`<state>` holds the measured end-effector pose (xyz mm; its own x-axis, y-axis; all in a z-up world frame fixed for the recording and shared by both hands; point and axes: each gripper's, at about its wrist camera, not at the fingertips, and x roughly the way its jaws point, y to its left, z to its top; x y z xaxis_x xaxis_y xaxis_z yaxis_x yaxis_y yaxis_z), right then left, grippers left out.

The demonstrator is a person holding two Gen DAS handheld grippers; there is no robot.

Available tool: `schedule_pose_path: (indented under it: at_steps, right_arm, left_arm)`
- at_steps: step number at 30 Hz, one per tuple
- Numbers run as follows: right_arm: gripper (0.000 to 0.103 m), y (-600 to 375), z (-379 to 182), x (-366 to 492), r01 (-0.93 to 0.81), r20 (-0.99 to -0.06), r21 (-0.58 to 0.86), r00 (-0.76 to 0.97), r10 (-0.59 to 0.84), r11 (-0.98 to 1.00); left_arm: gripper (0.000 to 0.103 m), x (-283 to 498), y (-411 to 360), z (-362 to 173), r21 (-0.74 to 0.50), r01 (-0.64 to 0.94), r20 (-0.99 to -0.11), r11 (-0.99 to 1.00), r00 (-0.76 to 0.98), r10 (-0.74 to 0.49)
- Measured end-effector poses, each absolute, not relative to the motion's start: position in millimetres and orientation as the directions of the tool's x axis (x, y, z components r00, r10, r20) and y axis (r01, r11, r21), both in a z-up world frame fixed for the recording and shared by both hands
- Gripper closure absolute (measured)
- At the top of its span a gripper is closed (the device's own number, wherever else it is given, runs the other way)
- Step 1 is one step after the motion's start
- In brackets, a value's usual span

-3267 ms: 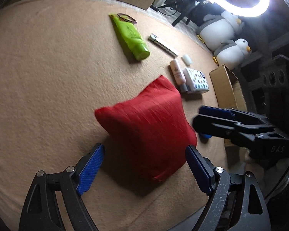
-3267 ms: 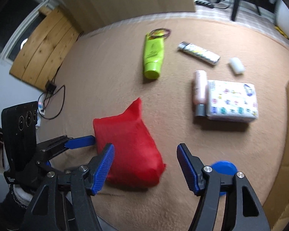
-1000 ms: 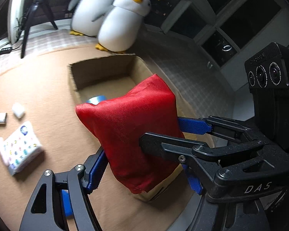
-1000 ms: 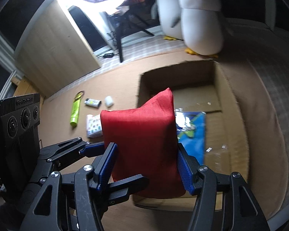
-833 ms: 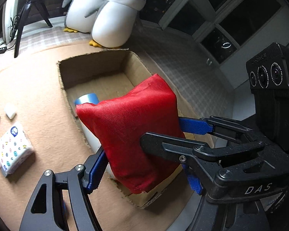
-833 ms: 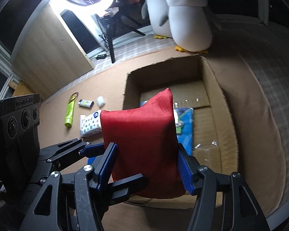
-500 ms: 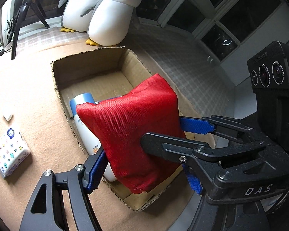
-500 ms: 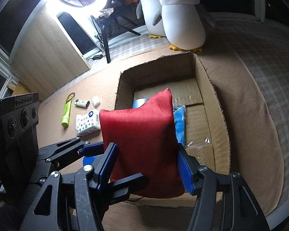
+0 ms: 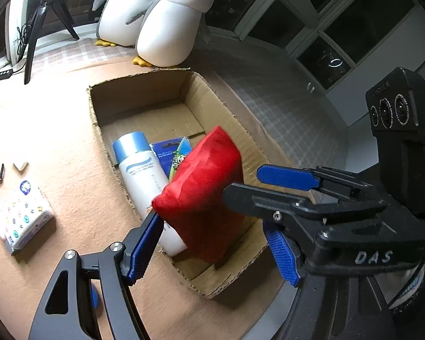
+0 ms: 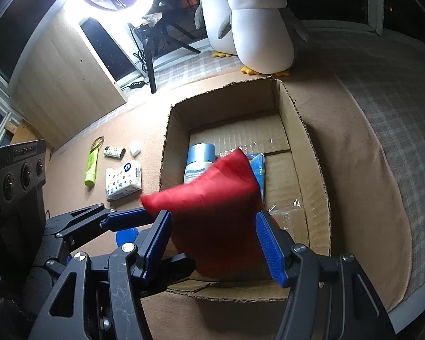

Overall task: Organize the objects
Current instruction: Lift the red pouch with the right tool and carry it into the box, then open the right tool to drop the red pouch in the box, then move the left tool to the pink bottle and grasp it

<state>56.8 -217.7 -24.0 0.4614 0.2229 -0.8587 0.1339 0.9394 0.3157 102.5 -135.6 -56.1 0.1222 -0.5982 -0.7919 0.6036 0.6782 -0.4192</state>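
Red fabric pouch (image 10: 212, 195) held over the open brown cardboard box (image 10: 289, 107), clamped by both the left hand-held gripper (image 9: 212, 243) and the right hand-held gripper (image 10: 214, 240), with a blue-capped white plastic bottle (image 9: 140, 170) at 10 o'clock from it.

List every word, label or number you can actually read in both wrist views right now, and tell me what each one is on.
"DAS": white letters on the black body of the right gripper, seen in the left wrist view.
White bottle in the cardboard box: blue print, too small to read.
Blue packet: lettering blurred.
Tissue pack: round logo and word, too blurred.
Camera block on the left gripper: embossed name, unreadable.
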Motion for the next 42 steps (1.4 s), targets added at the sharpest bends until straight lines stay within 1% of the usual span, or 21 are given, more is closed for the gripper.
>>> schedule_pose_path:
  at_steps: [9, 14, 24, 29, 33, 38, 40, 42]
  right_arm:
    - [0.045, -212.5, -11.1, 52.3, 0.155, -0.845, 0.303, 0.499, 0.19, 0.94]
    - [0.045, -196.3, -4.7, 50.7, 0.134, -0.83, 0.319, 0.518, 0.208, 0.938]
    - [0.045, -142.6, 5.4, 46.8, 0.057, -0.813, 0.291, 0.541, 0.216, 0.955]
    - [0.045, -119.7, 2.1, 44.0, 0.038, -0.807, 0.322, 0.533, 0.254, 0.946]
    - [0.045, -103.8, -3.6, 38.5, 0.037, -0.805, 0.347, 0.524, 0.277, 0.937]
    - [0.045, -87.5, -11.8, 32.2, 0.035, -0.814, 0.361, 0.499, 0.297, 0.932]
    - [0.045, -83.6, -13.5, 28.1, 0.039, -0.817, 0.366, 0.492, 0.301, 0.93]
    - [0.045, -81.1, -14.2, 24.4, 0.041, -0.818, 0.369, 0.488, 0.303, 0.929]
  left_arm:
    - [0.027, 110.5, -90.6, -42.4, -0.425, 0.575, -0.772, 0.699, 0.174, -0.612]
    - [0.027, 123.0, -46.3, -36.1, -0.401, 0.534, -0.777, 0.744, 0.232, -0.585]
    - [0.027, 161.2, 65.4, -45.5, -0.359, 0.359, -0.811, 0.862, 0.337, -0.478]
    - [0.028, 177.7, 109.1, -55.1, -0.357, 0.267, -0.82, 0.895, 0.371, -0.437]
    - [0.028, 193.2, 126.4, -64.3, -0.355, 0.209, -0.83, 0.911, 0.379, -0.41]
    - [0.029, 211.7, 121.7, -76.5, -0.349, 0.181, -0.843, 0.919, 0.367, -0.393]
    - [0.032, 219.7, 118.2, -84.2, -0.349, 0.172, -0.851, 0.921, 0.353, -0.388]
    - [0.038, 226.1, 114.4, -91.2, -0.341, 0.168, -0.86, 0.925, 0.342, -0.379]
